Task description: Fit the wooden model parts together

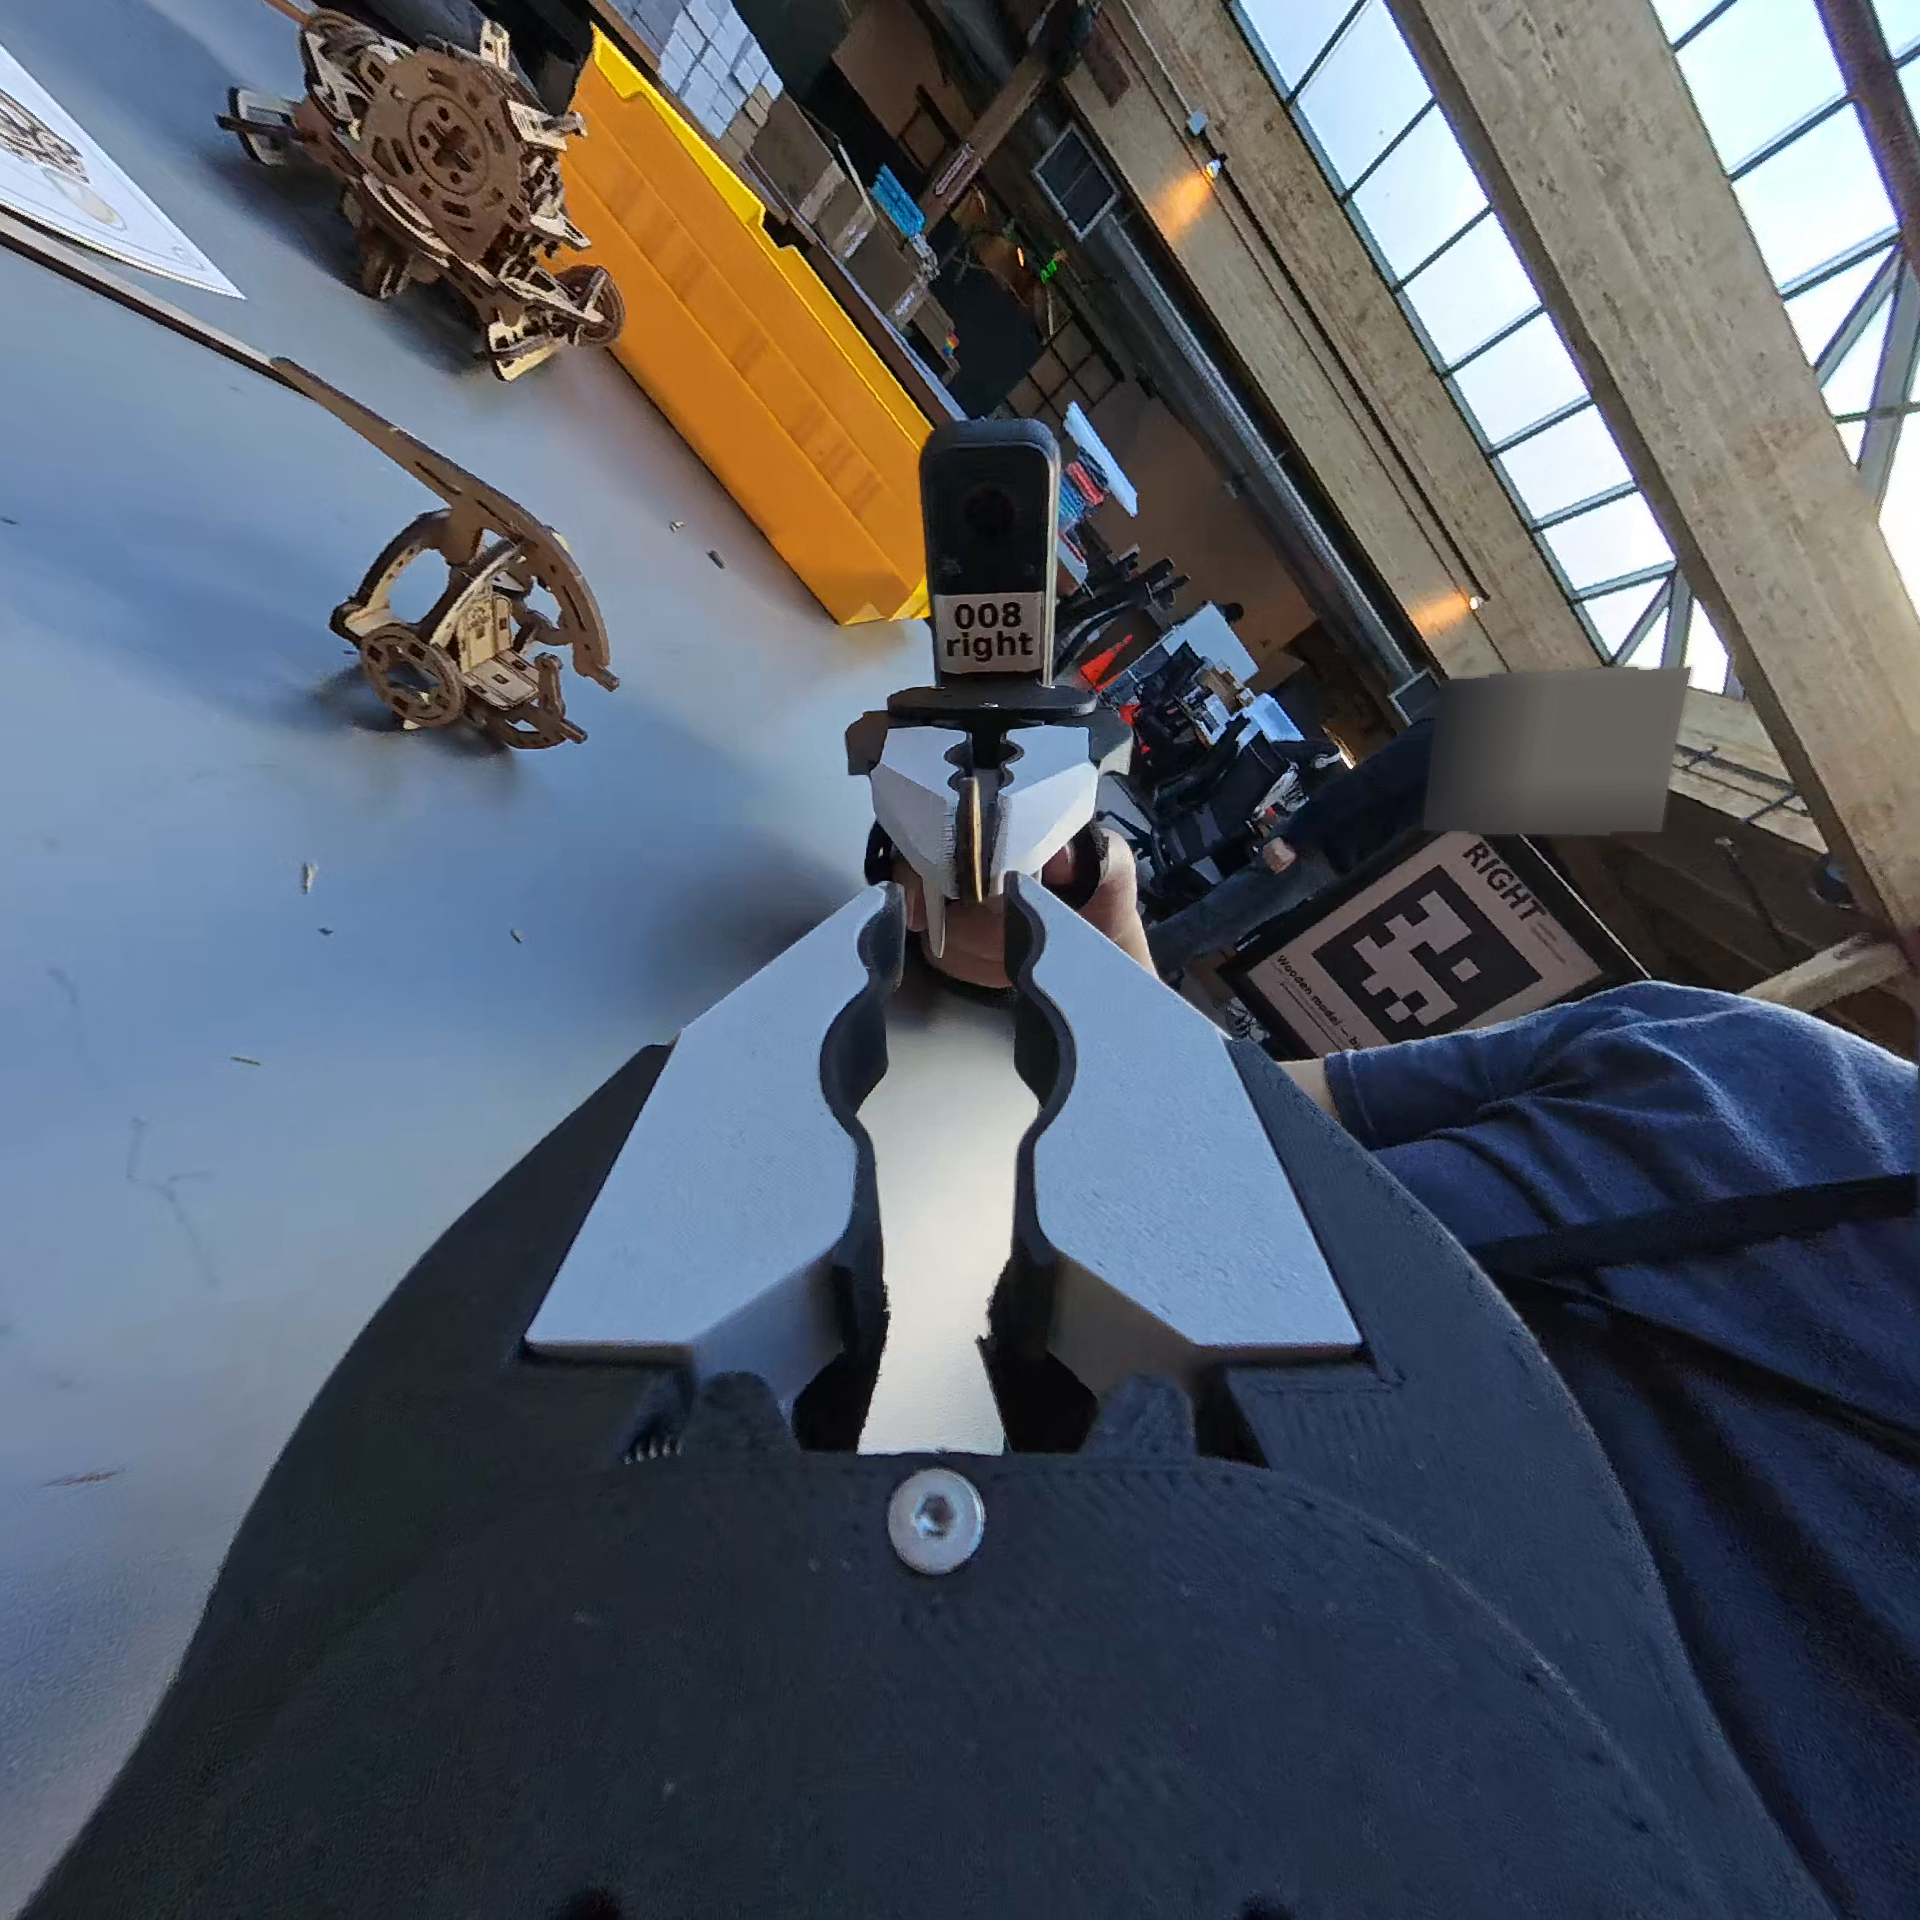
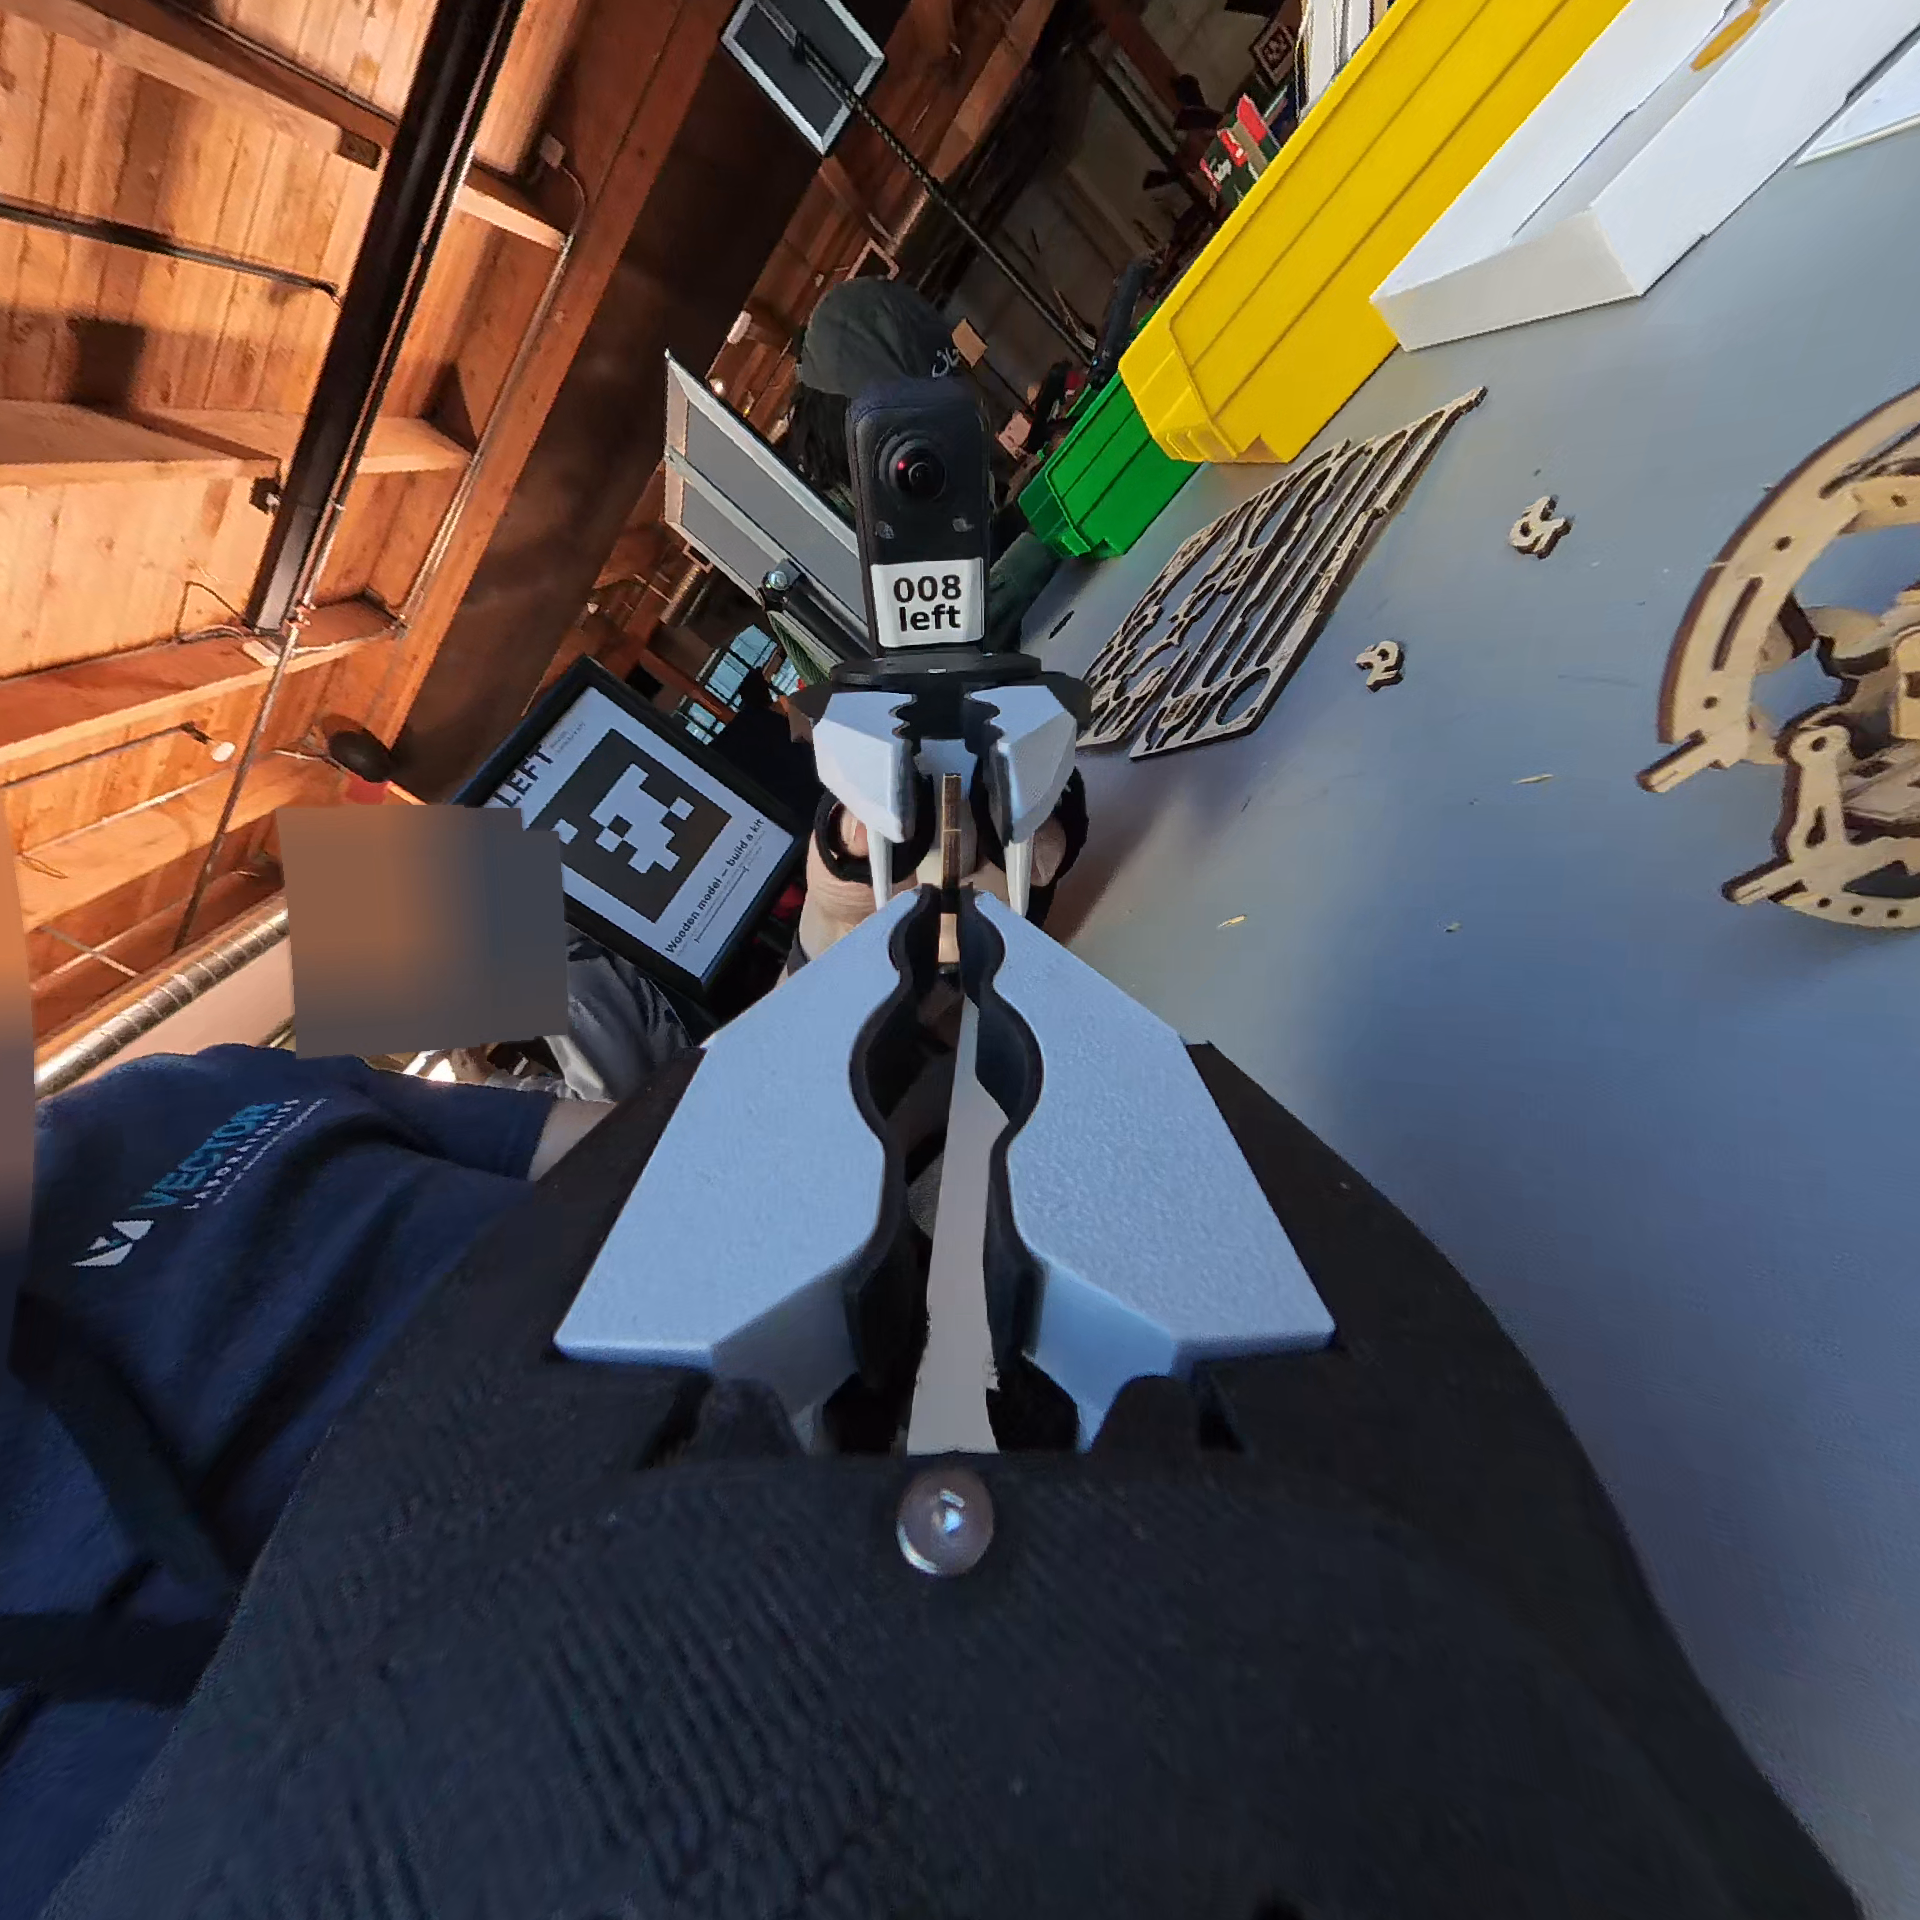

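Observation:
My right gripper [image 2: 948,914] is shut on a thin flat wooden part [image 2: 949,831], seen edge-on and sticking forward out of its tips. My left gripper [image 1: 954,899] is open and empty. The two grippers face each other tip to tip above the grey table [image 1: 312,1039]. In the left wrist view the right gripper [image 1: 971,883] holds the wooden part [image 1: 975,842] just ahead of my open fingers. In the right wrist view the left gripper [image 2: 951,883] stands open with the part's free end reaching between its fingers; I cannot tell whether they touch.
A small half-built wooden model [image 1: 468,634] and a larger one [image 1: 457,187] stand on the table, beside a cut-out wooden sheet [image 2: 1247,592] and small loose pieces [image 2: 1380,665]. Yellow bins [image 1: 748,343], a green bin [image 2: 1101,478] and a white box [image 2: 1662,177] line the far edge. The grippers are tip to tip, or close to it.

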The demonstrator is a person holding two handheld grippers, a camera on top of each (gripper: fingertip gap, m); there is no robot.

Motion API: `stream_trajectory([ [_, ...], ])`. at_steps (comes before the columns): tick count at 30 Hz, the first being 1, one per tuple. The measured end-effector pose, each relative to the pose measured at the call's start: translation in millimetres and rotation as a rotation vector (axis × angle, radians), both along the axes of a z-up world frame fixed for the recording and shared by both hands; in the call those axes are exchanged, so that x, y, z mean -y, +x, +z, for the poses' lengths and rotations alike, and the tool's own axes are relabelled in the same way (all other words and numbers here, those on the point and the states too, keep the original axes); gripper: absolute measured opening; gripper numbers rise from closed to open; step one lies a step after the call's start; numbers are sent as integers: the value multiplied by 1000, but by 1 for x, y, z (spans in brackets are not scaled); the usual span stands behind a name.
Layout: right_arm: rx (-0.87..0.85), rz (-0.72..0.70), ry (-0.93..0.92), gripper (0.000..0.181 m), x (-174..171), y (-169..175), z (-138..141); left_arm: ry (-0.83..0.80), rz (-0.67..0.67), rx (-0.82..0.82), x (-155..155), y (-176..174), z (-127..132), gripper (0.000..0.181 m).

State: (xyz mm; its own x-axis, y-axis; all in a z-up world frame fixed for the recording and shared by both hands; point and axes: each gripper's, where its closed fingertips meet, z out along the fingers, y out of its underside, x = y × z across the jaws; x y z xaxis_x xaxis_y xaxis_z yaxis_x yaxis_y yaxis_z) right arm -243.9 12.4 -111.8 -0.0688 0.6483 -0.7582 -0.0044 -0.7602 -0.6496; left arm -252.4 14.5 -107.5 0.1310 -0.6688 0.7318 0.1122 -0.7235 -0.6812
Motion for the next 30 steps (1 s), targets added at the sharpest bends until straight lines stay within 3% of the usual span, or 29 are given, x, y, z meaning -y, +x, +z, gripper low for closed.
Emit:
stream_trajectory([
  [3, -7, 15, -33, 1, 2, -1, -1, -11, -15, 24, 3, 6, -1, 18],
  [6, -6, 29, -59, 1, 4, 0, -3, 3, -24, 36, 3, 10, -1, 1],
  [30, -40, 37, -129, 0, 1, 1, -5, -70, -30, -4, 11, 7, -9, 1],
])
